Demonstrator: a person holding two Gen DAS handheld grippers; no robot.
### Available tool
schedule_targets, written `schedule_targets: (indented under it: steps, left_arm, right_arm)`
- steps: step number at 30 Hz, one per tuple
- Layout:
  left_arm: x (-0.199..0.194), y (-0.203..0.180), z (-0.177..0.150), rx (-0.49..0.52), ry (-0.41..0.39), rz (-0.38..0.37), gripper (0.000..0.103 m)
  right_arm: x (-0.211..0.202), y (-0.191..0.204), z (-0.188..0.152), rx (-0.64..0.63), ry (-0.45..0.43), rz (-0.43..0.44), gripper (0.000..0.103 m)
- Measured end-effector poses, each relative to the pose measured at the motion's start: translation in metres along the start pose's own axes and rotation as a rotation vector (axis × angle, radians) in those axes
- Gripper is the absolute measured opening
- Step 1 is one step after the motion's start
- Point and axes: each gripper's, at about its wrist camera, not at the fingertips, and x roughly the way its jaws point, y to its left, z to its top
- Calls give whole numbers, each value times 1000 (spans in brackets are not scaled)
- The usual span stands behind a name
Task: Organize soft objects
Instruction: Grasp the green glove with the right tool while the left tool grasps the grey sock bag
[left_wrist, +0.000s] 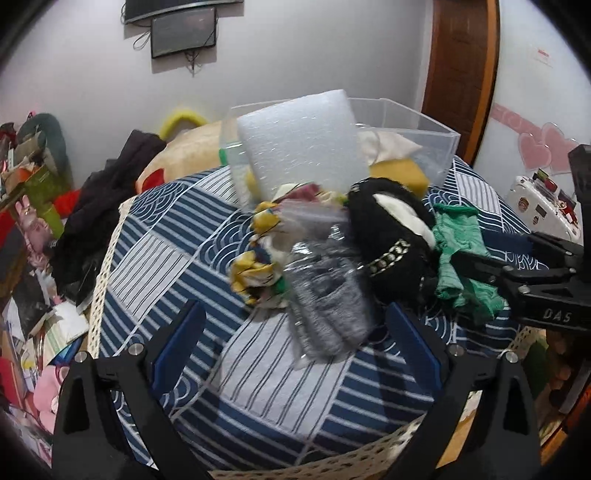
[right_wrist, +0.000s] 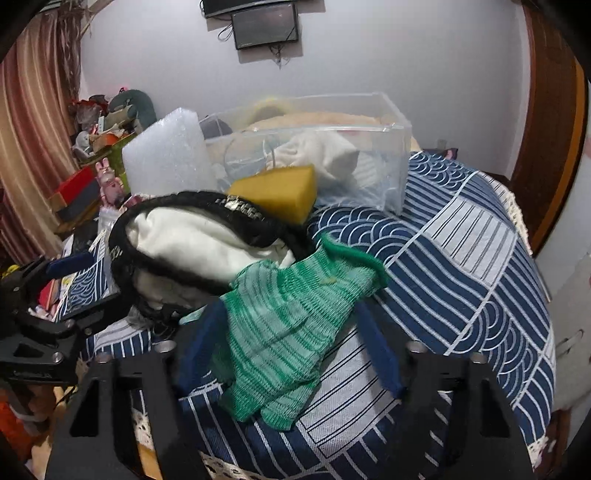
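On a blue-and-white patterned cloth lie a green knitted glove (right_wrist: 280, 332) (left_wrist: 458, 254), a black furry hat with white lining (right_wrist: 192, 243) (left_wrist: 388, 243), a yellow sponge (right_wrist: 277, 194) (left_wrist: 400, 173), a white foam block (left_wrist: 303, 147) (right_wrist: 166, 155), a grey item in a clear bag (left_wrist: 325, 295) and a yellow flowered cloth (left_wrist: 258, 258). A clear plastic box (right_wrist: 314, 147) (left_wrist: 406, 125) behind holds white cloth. My right gripper (right_wrist: 288, 332) is open, its fingers on either side of the green glove. My left gripper (left_wrist: 295, 332) is open, with the bagged grey item between its fingers.
Clutter of boxes and toys (left_wrist: 33, 221) lies left of the table, with dark clothing (left_wrist: 110, 192) and a plush cushion (left_wrist: 184, 147) behind. A wooden door (left_wrist: 461, 74) stands at the right. A wall screen (right_wrist: 266, 26) hangs above.
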Motion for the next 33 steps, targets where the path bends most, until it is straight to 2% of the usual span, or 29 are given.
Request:
schedule_targets:
  steps: [2, 4, 10, 12, 17, 21, 24, 26, 29, 33]
  left_arm:
    - [4, -3, 3, 1, 4, -12, 84]
    - [9, -2, 4, -12, 19, -23, 83]
    - [9, 10, -2, -54, 37, -57, 83]
    - [7, 13, -6, -57, 40, -50, 83]
    - [8, 12, -10, -44, 52, -51, 80]
    - [11, 8, -8, -44, 54, -64, 79]
    - [17, 2, -2, -33, 57, -76, 68]
    - [22, -3, 1, -28, 70, -93, 52]
    - [28, -6, 2, -38, 87, -121, 39]
    - [23, -4, -1, -53, 79, -126, 31]
  right_arm:
    - [-2, 1, -2, 4, 5, 6, 57]
    - [-4, 0, -4, 5, 5, 15, 53]
    - [-8, -7, -8, 6, -2, 22, 50]
    - [-7, -5, -7, 1, -1, 18, 46]
    - [-6, 0, -6, -12, 0, 13, 27]
    - [-9, 0, -8, -16, -12, 12, 19]
    - [-10, 0, -8, -15, -16, 9, 16]
    - [-12, 0, -7, -12, -22, 10, 14]
    - [-18, -1, -8, -15, -35, 13, 14]
    - [-24, -1, -5, -15, -63, 15, 14]
